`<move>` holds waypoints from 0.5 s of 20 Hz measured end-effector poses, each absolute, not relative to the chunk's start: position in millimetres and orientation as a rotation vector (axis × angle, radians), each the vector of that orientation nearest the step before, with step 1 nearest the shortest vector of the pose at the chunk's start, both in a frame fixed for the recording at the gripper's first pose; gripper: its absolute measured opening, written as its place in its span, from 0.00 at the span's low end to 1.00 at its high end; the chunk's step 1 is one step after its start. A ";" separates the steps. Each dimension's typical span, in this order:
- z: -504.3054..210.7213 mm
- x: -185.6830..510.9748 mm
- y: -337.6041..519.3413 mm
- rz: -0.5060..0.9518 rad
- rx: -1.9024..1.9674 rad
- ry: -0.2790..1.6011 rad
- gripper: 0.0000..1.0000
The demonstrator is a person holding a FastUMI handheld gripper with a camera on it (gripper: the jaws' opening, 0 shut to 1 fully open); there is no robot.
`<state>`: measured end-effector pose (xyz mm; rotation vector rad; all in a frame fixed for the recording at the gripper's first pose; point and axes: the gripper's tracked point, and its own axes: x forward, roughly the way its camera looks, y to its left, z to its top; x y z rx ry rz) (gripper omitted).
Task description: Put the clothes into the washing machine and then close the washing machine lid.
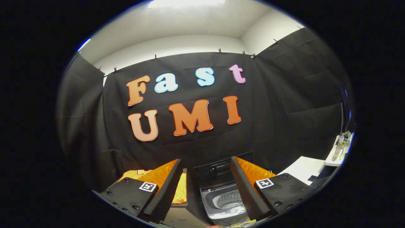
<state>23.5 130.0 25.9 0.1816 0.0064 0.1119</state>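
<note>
The tongs (205,177) are standing wide apart and are holding nothing; there is only air between the two fingers. They are hanging above the work area and pointing toward the black booth wall (272,104).

Between the fingers and a little beyond them, the washing machine (221,198) is standing with its lid (218,169) raised up at the back. The drum (227,200) is showing through the opening, and as far as I can see no cloth is lying inside it, though part of the drum is hidden behind the right finger.

The clothes (180,190), a yellow-orange garment, are lying on the surface (177,218) just beside the machine, on its left side. The left finger is covering part of the garment, so I cannot tell how it is folded.

To the right of the machine, a white counter (303,169) is carrying some small bottles (340,147) near its far edge; they are too small to tell more.

In my judgement the task is only beginning: the garment is not yet grasped, it is not yet going into the drum, and the lid is not yet closed. All steps seem to be left.
</note>
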 end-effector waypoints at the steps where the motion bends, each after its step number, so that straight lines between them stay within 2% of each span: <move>1: 28.0 28.2 142.1 0.144 0.185 0.017 0.98; 10: 31.3 89.2 266.6 0.462 0.269 0.166 0.98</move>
